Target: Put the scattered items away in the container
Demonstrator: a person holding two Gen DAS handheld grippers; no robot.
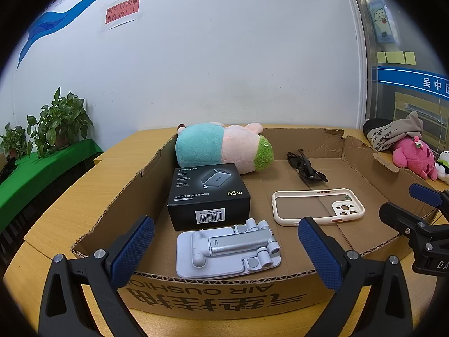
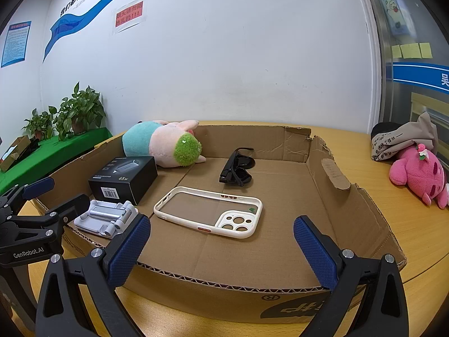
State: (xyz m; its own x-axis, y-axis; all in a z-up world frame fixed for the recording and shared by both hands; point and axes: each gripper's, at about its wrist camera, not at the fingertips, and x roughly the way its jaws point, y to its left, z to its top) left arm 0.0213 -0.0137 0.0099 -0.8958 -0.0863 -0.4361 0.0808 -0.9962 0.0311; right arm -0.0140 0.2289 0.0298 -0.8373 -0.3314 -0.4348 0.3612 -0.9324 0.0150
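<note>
The cardboard box (image 2: pixel 331 174) is filled: plush toy (image 2: pixel 165 143) at 11 o'clock, sunglasses (image 2: pixel 237 170) at 1, charger box (image 2: pixel 123 178) at 9, phone stand (image 2: pixel 108 219) at 8, phone case (image 2: pixel 209 210) centred. The left gripper (image 1: pixel 226 248) and right gripper (image 2: pixel 221 245) are held with jaws spread wide, empty.

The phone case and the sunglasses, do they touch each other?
Apart. The right wrist view shows bare cardboard between the phone case and the sunglasses.

My left camera sits low at the near wall of the cardboard box (image 1: pixel 224 295), close in, facing the white back wall (image 1: pixel 224 70), with my left tool (image 1: pixel 226 251) framing the bottom. My right camera looks the same way from just to the right, over my right tool (image 2: pixel 221 251). Both views share the box interior; each catches the other tool at its edge.
</note>
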